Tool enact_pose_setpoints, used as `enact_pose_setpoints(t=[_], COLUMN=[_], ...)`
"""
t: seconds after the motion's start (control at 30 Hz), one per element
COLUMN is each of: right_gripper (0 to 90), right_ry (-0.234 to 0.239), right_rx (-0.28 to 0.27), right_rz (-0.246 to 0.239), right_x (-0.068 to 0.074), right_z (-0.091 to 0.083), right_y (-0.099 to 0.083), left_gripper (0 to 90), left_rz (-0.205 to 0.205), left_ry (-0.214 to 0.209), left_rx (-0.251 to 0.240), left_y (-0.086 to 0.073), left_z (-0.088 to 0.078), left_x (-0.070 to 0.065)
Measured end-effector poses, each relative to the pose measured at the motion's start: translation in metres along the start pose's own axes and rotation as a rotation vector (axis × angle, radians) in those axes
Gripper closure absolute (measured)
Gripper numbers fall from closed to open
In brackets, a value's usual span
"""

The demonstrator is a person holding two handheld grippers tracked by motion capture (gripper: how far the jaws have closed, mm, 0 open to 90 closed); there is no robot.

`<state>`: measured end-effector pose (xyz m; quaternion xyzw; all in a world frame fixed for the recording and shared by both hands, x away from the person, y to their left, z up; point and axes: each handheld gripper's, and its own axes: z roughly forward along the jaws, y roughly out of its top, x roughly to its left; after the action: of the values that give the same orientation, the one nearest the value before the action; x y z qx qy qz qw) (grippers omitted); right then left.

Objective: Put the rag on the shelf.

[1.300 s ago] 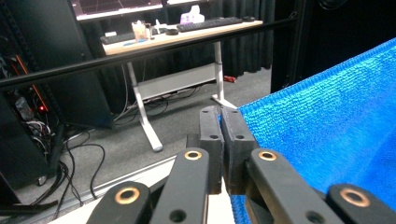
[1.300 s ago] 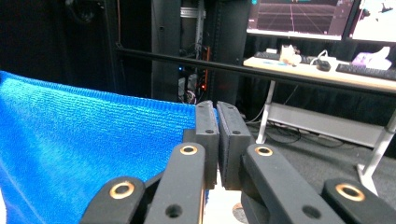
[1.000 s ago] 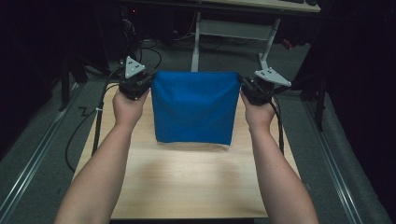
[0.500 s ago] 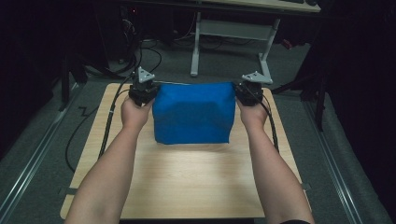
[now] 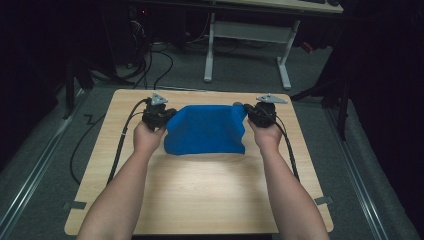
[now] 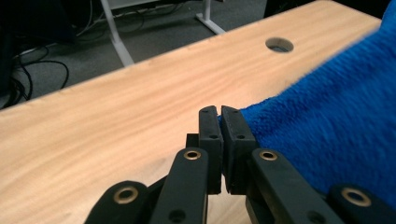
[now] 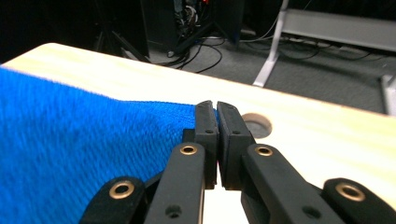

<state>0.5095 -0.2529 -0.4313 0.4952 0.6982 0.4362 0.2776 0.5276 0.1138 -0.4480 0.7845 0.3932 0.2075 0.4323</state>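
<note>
Currently, you hold the blue towel (image 5: 206, 129) by its two far corners, one in each gripper. Your left gripper (image 5: 159, 116) has its jaws pressed together on the towel's left far corner; in the left gripper view the fingertips (image 6: 208, 122) meet with only a thin edge of blue pile pinched between them, and the rest of the cloth spreads away to the right of the fingers. Your right gripper (image 5: 259, 114) is likewise clamped on the right far corner; in the right gripper view the pads (image 7: 206, 122) stand nearly touching, with a sliver of blue fabric between them and the cloth extending to the left of the fingers.

Between the two grippers the towel hangs stretched, its far edge level with the fingertips and its near edge resting on the wooden table (image 5: 210, 195). A round cable hole (image 7: 255, 124) in the tabletop lies just beyond the right gripper's fingertips. Both hands sit directly behind their grippers, low over the table.
</note>
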Motion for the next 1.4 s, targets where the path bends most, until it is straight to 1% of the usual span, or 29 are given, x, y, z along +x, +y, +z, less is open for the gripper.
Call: enact_pose_setpoints(t=[0.07, 0.2, 0.33, 0.4, 0.53, 0.57, 0.7, 0.87, 1.03, 1.1, 1.13, 1.23, 1.4], right_gripper=[88.8, 88.7, 88.7, 88.7, 88.7, 88.7, 88.7, 88.7, 88.6, 88.6, 88.6, 88.6, 88.5], right_ry=[0.011, 0.023, 0.032, 0.035, 0.046, 0.051, 0.058, 0.068, 0.067, 0.067, 0.068, 0.068, 0.072], right_rx=[0.013, 0.024, 0.038, 0.041, 0.05, 0.055, 0.067, 0.073, 0.093, 0.106, 0.109, 0.123, 0.127], right_rz=[0.01, 0.023, 0.02, 0.017, 0.009, 0.001, 0.005, 0.008, 0.007, 0.013, 0.007, 0.014, 0.042], right_x=[0.0, 0.001, 0.003, 0.005, 0.009, 0.01, 0.012, 0.014, 0.015, 0.015, 0.014, 0.015, 0.013], right_z=[0.002, 0.005, 0.008, 0.009, 0.012, 0.013, 0.017, 0.02, 0.025, 0.028, 0.03, 0.034, 0.037], right_y=[-0.007, -0.015, -0.02, -0.021, -0.025, -0.026, -0.031, -0.033, -0.037, -0.039, -0.041, -0.046, -0.051], left_gripper=[87.9, 87.8, 87.8, 87.8, 87.8, 87.8, 87.8, 87.8, 87.8, 87.8, 87.8, 87.8, 87.4], left_rz=[-0.015, -0.025, -0.038, -0.037, -0.031, -0.028, -0.026, -0.051, -0.054, -0.063, -0.067, -0.067, -0.063], left_ry=[-0.013, -0.028, -0.043, -0.051, -0.064, -0.065, -0.067, -0.07, -0.07, -0.073, -0.074, -0.075, -0.08], left_rx=[0.004, 0.009, 0.015, 0.029, 0.041, 0.042, 0.049, 0.047, 0.071, 0.075, 0.077, 0.076, 0.08], left_y=[-0.005, -0.012, -0.017, -0.019, -0.021, -0.022, -0.023, -0.03, -0.039, -0.044, -0.045, -0.048, -0.048], left_z=[0.002, 0.006, 0.009, 0.012, 0.016, 0.017, 0.018, 0.017, 0.02, 0.021, 0.022, 0.022, 0.022], left_x=[0.0, -0.002, -0.003, -0.004, -0.008, -0.01, -0.011, -0.008, -0.008, -0.008, -0.008, -0.008, -0.009])
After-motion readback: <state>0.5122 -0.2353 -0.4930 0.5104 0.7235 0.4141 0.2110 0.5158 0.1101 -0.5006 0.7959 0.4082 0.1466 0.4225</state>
